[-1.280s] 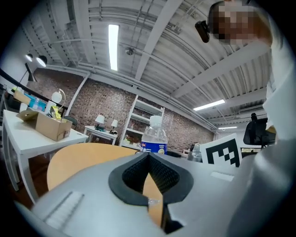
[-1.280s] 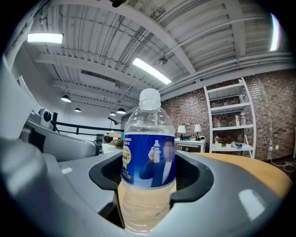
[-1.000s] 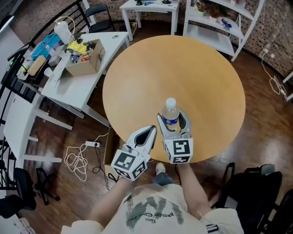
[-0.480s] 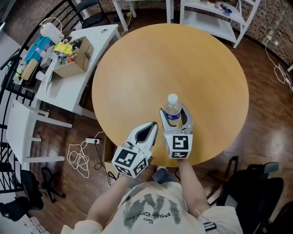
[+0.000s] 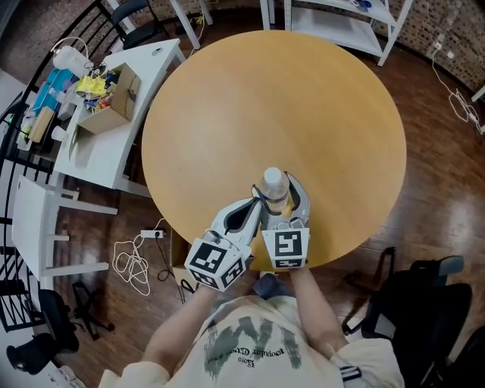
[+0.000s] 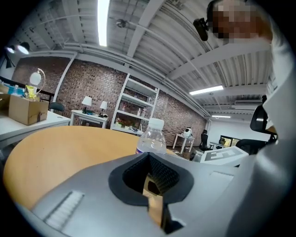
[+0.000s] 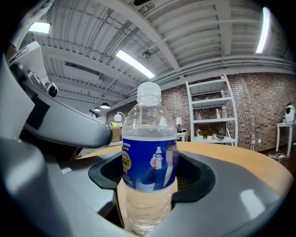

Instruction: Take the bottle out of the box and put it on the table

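A clear water bottle (image 5: 274, 184) with a white cap and blue label stands upright over the near part of the round wooden table (image 5: 265, 98). My right gripper (image 5: 279, 191) is shut on it, one jaw on each side of its lower body; the right gripper view shows the bottle (image 7: 149, 152) pinched between the pads. I cannot tell whether its base touches the tabletop. My left gripper (image 5: 256, 204) is shut and empty, its tip just left of the bottle. In the left gripper view the bottle (image 6: 151, 136) rises right behind the closed jaws.
A white desk (image 5: 114, 151) at the left carries an open cardboard box (image 5: 106, 102) and clutter. White shelving (image 5: 341, 23) stands beyond the table. Cables (image 5: 132, 258) lie on the wooden floor at the left, and a black chair (image 5: 424, 303) is at the lower right.
The head view has shifted. The right gripper keeps hold of the bottle near the table's front edge, and the left gripper's tip has come closer to the bottle.
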### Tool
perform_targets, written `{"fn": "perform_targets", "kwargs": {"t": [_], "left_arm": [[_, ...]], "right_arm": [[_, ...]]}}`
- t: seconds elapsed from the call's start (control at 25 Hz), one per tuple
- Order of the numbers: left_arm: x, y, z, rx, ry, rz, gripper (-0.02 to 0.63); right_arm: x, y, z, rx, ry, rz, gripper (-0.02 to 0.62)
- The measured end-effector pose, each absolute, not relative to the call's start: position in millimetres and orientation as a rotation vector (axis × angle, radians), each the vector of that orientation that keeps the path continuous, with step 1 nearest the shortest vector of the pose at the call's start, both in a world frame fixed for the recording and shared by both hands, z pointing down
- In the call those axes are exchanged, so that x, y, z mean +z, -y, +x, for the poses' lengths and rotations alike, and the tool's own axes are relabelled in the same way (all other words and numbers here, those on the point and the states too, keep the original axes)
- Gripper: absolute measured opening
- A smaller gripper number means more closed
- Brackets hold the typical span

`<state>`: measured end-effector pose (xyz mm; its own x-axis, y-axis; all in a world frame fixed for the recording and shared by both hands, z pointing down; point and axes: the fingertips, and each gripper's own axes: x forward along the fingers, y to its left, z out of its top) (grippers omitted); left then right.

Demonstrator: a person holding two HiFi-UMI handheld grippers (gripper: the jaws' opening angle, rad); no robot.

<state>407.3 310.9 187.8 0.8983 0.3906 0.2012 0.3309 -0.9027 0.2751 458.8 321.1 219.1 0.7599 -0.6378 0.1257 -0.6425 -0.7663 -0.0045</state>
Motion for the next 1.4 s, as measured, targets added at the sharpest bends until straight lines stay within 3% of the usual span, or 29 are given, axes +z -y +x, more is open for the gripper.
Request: {"fn": "perform_targets", "kwargs": {"t": [1.04, 1.4], "left_arm": [[162.5, -309.7, 334.1, 0.269, -0.591, 2.833, -0.003], [151.2, -307.2, 290.8, 0.224, -0.610, 2.831, -0.003]], "right_arm": [[197.0, -355.1, 406.7, 0.198, 0.889, 2.922, 0.302], [171.9, -353.4, 348.7, 0.139, 0.848, 2.914, 0.177]]}}
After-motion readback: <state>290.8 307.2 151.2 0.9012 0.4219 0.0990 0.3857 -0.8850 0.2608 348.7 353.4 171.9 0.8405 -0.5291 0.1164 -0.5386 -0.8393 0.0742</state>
